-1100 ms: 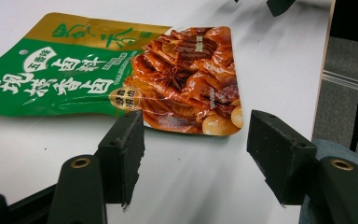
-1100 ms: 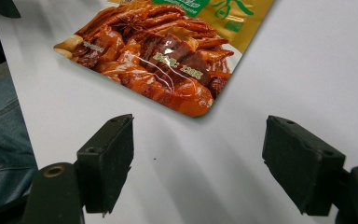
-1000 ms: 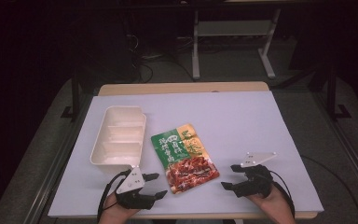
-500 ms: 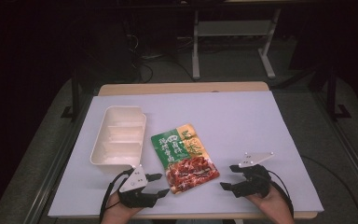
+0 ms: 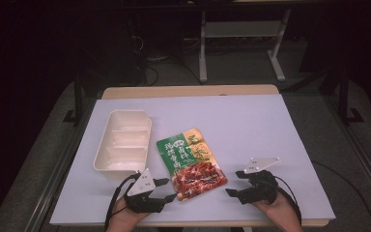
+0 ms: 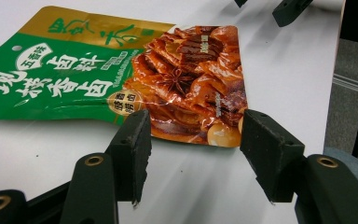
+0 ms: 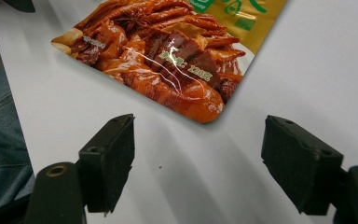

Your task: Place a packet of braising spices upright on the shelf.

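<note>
Glossy flat pouch (image 5: 191, 162), matte black left claw (image 5: 165, 189) open, seemingly just short

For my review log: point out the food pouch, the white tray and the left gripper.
food pouch (image 5: 192, 164), high view, middle of its printed face.
white tray (image 5: 107, 139), high view, left wall.
left gripper (image 5: 164, 189), high view, between its fingertips.

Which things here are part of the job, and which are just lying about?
In the job: food pouch, left gripper, right gripper, both open and pointed at the pouch.
Possibly involved, untouched: white compartment tray.
Lying about: metal stand and cables beyond the table.
</note>
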